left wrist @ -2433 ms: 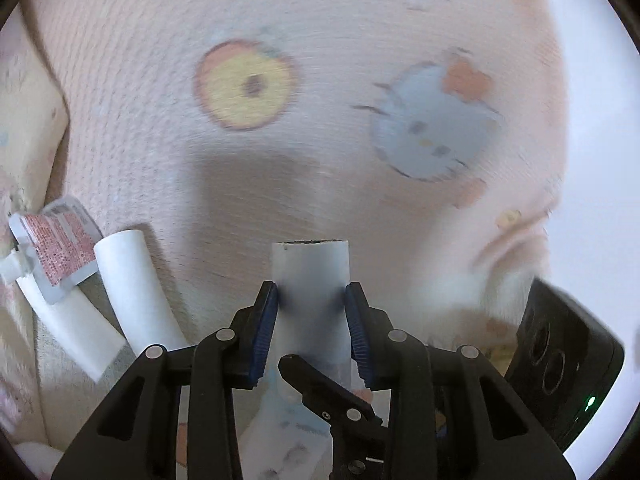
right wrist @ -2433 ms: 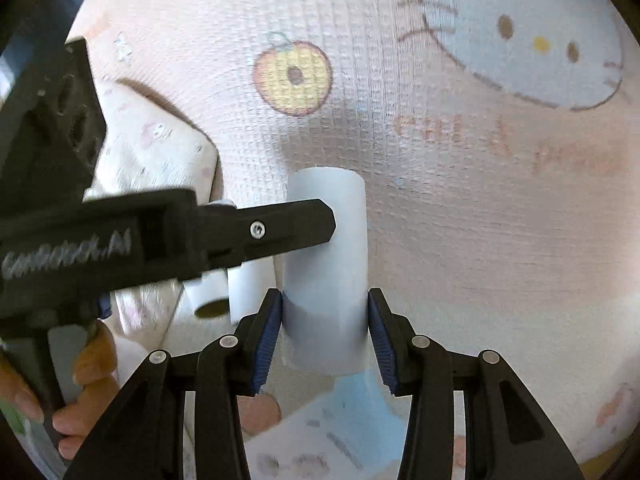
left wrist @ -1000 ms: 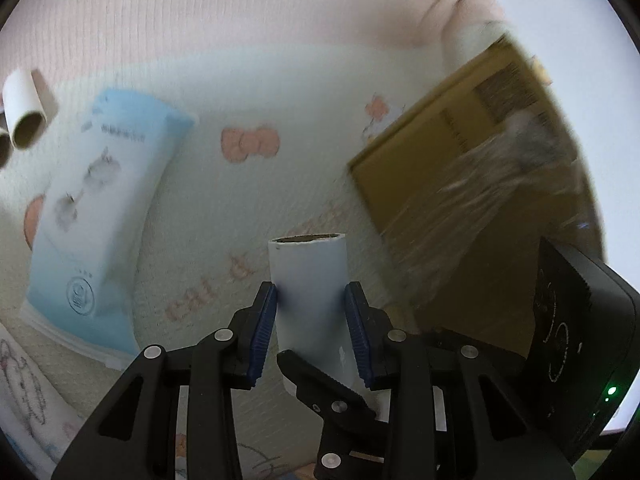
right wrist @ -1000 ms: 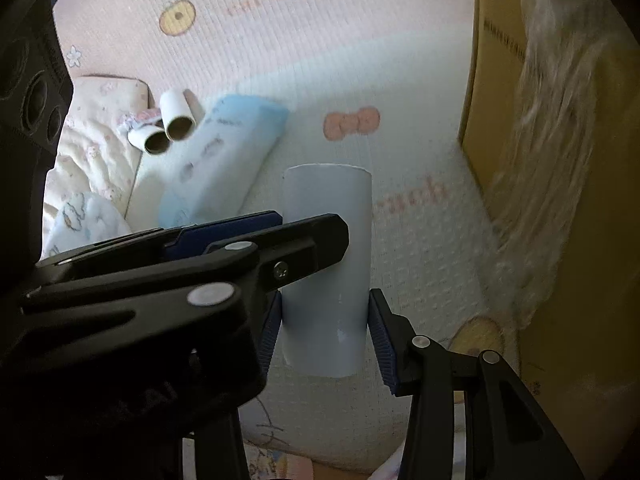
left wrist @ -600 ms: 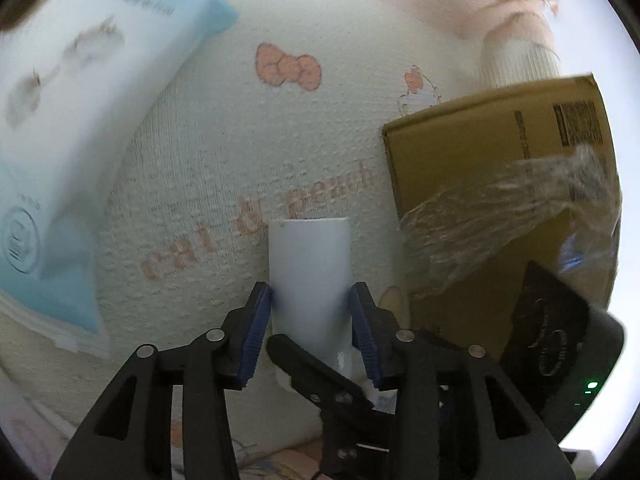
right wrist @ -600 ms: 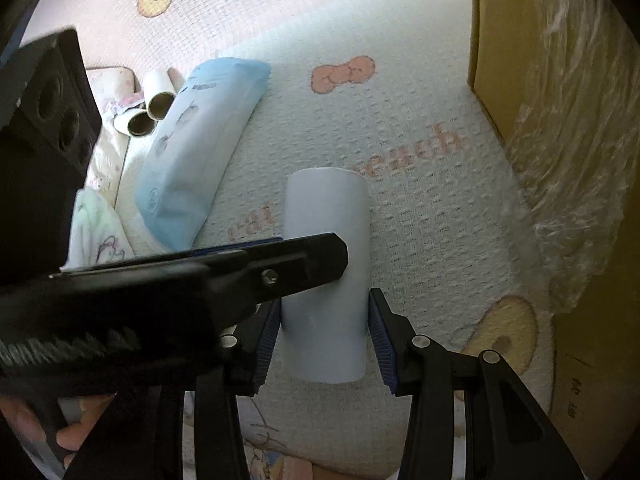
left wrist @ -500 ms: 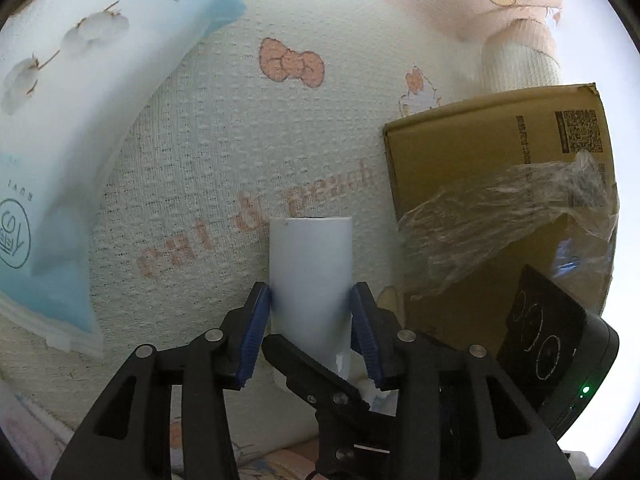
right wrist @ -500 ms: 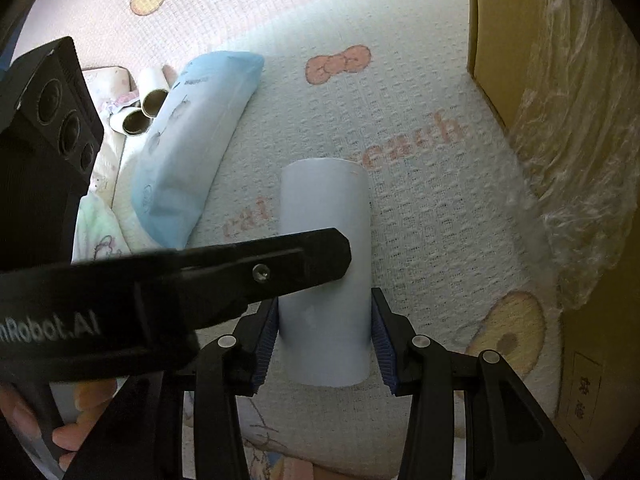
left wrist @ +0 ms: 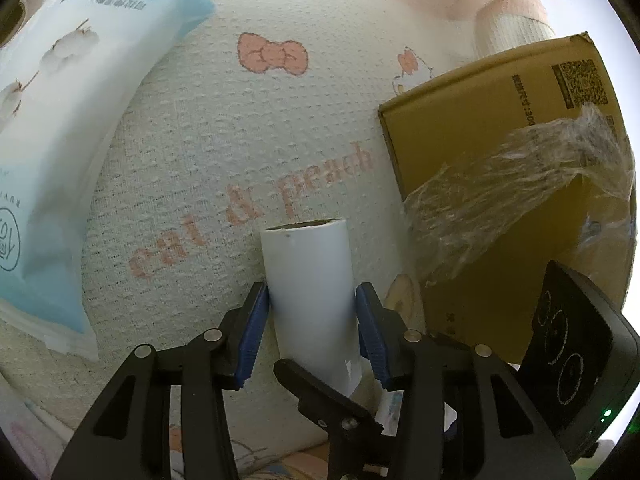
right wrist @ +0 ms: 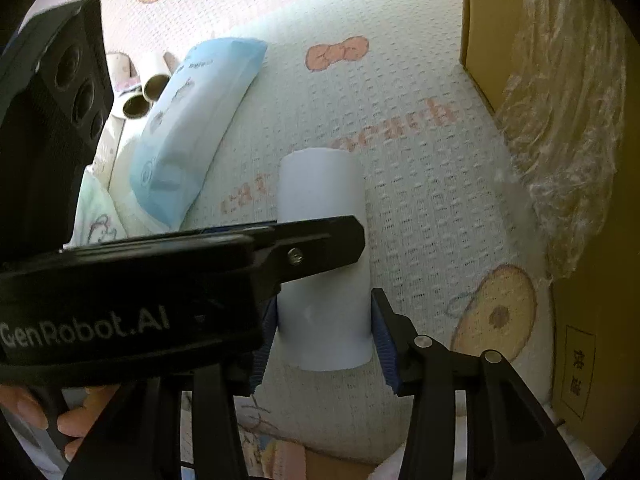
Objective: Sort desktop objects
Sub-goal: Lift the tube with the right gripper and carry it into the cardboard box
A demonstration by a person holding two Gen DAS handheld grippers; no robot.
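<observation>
There are two grippers. The left gripper holds one white paper tube between its blue pads. The right gripper holds one white tube of its own, squeezed between its blue pads. So two tubes are in the air, one in each gripper. From the right wrist view the black finger of the left gripper crosses in front of the right one's tube.

Each held tube is short, round and plain white. The left one has a brown cardboard rim at its open top. The right one looks smooth, and its top end is blurry.

Under them lies a soft blanket with a bumpy weave. It is pale green in the middle and pink toward its far edge. It has one pink bow and pink words on it, and a round yellow picture near the box.

One brown cardboard box stands at the blanket's right edge. One sheet of crinkly clear plastic hangs over its side.

One big light blue pack with cotton pictures lies on the left part of the blanket. Past it, near the far left corner, two more small tubes lie with their dark open ends facing this way.

The person's fingers show at the bottom left of the right wrist view.
</observation>
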